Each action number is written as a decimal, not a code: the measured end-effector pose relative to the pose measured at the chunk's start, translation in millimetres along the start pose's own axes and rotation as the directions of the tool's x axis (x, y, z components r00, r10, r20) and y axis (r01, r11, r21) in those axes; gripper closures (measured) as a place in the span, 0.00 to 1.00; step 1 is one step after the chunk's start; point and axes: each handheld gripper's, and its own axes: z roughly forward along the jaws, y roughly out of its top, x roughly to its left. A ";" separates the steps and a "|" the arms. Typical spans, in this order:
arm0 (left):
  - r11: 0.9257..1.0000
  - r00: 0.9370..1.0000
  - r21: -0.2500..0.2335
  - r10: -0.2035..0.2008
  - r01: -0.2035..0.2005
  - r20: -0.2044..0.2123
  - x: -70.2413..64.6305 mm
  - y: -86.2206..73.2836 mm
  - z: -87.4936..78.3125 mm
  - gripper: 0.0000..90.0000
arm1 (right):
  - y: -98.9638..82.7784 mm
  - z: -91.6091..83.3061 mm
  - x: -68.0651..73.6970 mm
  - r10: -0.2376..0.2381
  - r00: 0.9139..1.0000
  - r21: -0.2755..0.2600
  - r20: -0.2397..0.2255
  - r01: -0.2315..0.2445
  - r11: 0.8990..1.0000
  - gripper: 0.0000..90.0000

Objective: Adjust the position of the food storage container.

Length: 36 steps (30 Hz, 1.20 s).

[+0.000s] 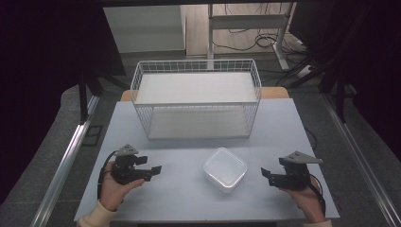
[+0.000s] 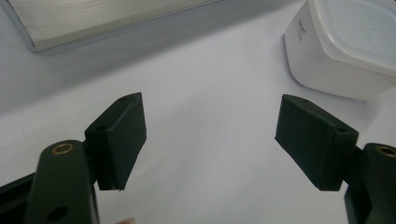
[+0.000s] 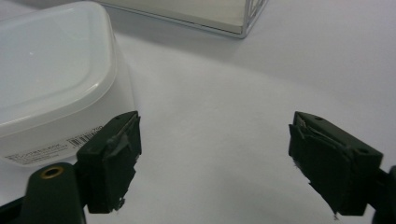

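Two hand-held grippers flank one thing, and neither touches it. The left gripper (image 1: 150, 171) has its black fingers (image 2: 119, 140) spread wide with only bare bench between them; the translucent white, rounded-square plastic container with its lid on (image 1: 225, 169) lies ahead of those fingers and off past the right-hand one, well apart from both. In the left gripper view its side wall carries a small printed label and its lid (image 2: 359, 32) looks cloudy and smooth.

The pale grey bench (image 1: 179, 198) is flat and bare around the container, so I judge that a push from one side alone would slide the box rather than trap it. The body looks wider than the gap either pair of fingers shows, so a grab across its full width would likely fail; the rounded corners and slick walls could also let it squirt out of a pinch. Lifting by the lid rim might pop the lid off if it is only resting, and I cannot tell whether it is snapped down.

The right gripper (image 1: 265, 175) likewise has its fingers (image 3: 112, 161) apart and empty, with the container just beyond and outside one of them, near but not touching. Farther ahead of both stands the white wire basket (image 1: 196, 97), whose rim could catch the box if it is carried low.
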 end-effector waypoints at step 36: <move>1.000 1.000 -0.006 0.005 -0.005 0.005 -2.0 2.7 -3.9 0.27 | 78.1 12.2 22.2 -0.005 0.998 0.116 -0.066 0.013 0.993 0.26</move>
